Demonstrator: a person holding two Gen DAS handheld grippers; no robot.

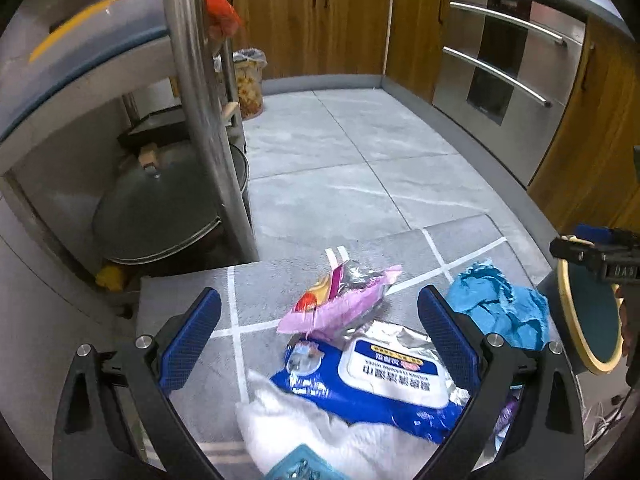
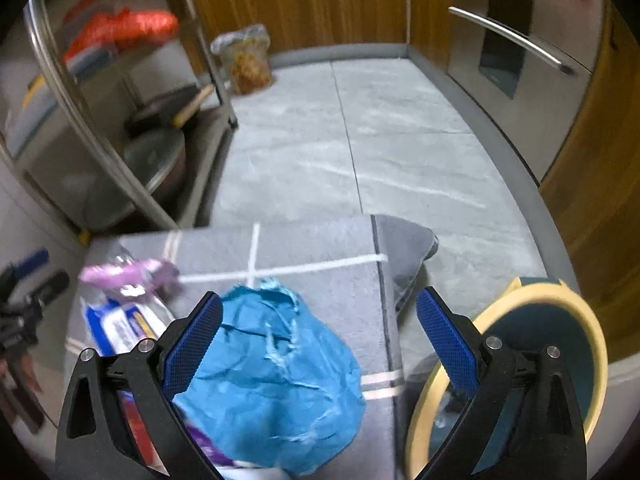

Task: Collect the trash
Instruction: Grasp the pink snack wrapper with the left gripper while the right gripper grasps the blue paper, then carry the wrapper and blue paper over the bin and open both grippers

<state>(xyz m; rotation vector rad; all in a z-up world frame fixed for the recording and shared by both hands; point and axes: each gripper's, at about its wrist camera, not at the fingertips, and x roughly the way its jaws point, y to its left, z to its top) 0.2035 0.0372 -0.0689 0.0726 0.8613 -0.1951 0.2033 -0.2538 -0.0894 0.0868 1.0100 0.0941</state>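
The left tool [image 1: 319,336] hangs low and tilts forward and down, its two blue-padded fingers [image 1: 191,340] spread wide with nothing between the pads. The right tool [image 2: 319,336] is posed the same way, angled downward, its fingers [image 2: 447,340] parted wide and gripping nothing. In the left wrist view the right tool's dark body shows at the far right edge; in the right wrist view the left tool appears, blurred, at the far left edge, so the two sit side by side.

A home kitchen: wooden cabinets [image 1: 320,20], steel oven drawers [image 1: 508,64], pot lid [image 1: 160,208].
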